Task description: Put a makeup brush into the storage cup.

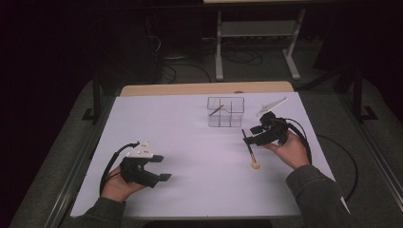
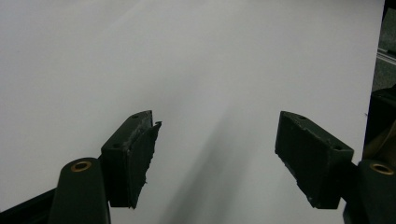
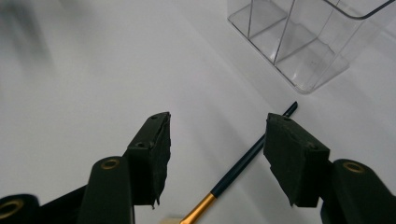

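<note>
Nearest the person, the left gripper (image 1: 159, 167) rests low over bare white table (image 1: 190, 156), jaws spread wide with nothing between them. Farther along, the right gripper (image 3: 215, 140) hovers over a makeup brush (image 3: 243, 161) lying flat, jaws apart on either side. Just beyond stands the clear divided organizer (image 3: 299, 42).
</note>
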Demonstrator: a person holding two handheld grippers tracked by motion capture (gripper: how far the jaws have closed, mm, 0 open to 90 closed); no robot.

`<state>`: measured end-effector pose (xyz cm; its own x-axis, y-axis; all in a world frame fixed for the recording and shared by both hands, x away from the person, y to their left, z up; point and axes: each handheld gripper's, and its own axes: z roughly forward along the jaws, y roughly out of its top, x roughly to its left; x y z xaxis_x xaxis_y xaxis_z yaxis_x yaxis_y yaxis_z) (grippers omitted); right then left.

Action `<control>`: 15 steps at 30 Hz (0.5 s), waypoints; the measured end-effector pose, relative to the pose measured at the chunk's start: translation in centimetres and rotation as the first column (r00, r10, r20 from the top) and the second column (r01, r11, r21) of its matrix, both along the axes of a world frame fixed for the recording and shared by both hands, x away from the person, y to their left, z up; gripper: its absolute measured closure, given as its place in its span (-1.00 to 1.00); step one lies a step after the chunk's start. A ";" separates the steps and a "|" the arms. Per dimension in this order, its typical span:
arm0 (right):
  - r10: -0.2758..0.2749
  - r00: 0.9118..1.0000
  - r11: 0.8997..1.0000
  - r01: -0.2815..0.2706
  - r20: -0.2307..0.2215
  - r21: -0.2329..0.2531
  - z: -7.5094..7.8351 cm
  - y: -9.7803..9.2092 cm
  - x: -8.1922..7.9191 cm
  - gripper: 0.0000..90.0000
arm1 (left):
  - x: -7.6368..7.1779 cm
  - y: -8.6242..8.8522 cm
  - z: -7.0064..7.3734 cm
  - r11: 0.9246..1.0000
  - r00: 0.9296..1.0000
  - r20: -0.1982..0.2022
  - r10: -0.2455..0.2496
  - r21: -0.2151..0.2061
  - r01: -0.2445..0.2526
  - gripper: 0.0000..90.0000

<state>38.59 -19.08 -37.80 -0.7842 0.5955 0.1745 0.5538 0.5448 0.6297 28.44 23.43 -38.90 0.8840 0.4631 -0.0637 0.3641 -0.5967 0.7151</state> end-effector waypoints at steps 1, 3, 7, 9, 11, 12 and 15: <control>-0.006 1.000 1.000 0.006 0.003 0.000 0.0 0.0 -0.1 -0.11 | 0.0 0.0 0.0 1.000 1.000 0.000 0.000 -0.002 0.000 -0.38; -0.001 1.000 1.000 0.001 0.012 0.001 -0.3 -0.1 -0.2 -0.11 | 0.0 0.0 0.0 1.000 1.000 0.001 0.000 -0.005 0.000 -0.39; -0.015 1.000 1.000 0.015 -0.006 -0.001 -0.8 0.0 -0.5 -0.11 | 0.0 0.1 0.0 1.000 1.000 0.003 0.000 -0.007 0.000 -0.39; -0.020 1.000 1.000 0.020 -0.011 -0.011 -1.2 0.0 -0.6 -0.12 | 0.0 0.1 0.0 1.000 1.000 -0.003 0.005 -0.011 -0.006 -0.39; -0.026 1.000 1.000 0.026 -0.015 -0.013 -1.5 -0.1 -0.7 -0.11 | 0.0 0.2 0.0 1.000 1.000 -0.002 0.011 -0.014 -0.011 -0.41; -0.031 0.999 0.999 0.030 -0.024 -0.014 -1.6 -0.1 -0.8 -0.11 | 0.0 0.2 0.0 1.000 1.000 -0.002 0.015 -0.017 -0.015 -0.41; -0.034 0.999 0.999 0.034 -0.029 -0.022 -2.0 -0.2 -0.9 -0.10 | 0.0 0.3 0.0 1.000 1.000 -0.002 0.016 -0.018 -0.016 -0.42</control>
<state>37.66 -19.23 -39.80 -0.7581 0.6257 0.1838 0.5904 0.5388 0.6010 28.42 23.69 -38.93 0.8763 0.4762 -0.0736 0.3749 -0.5778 0.7249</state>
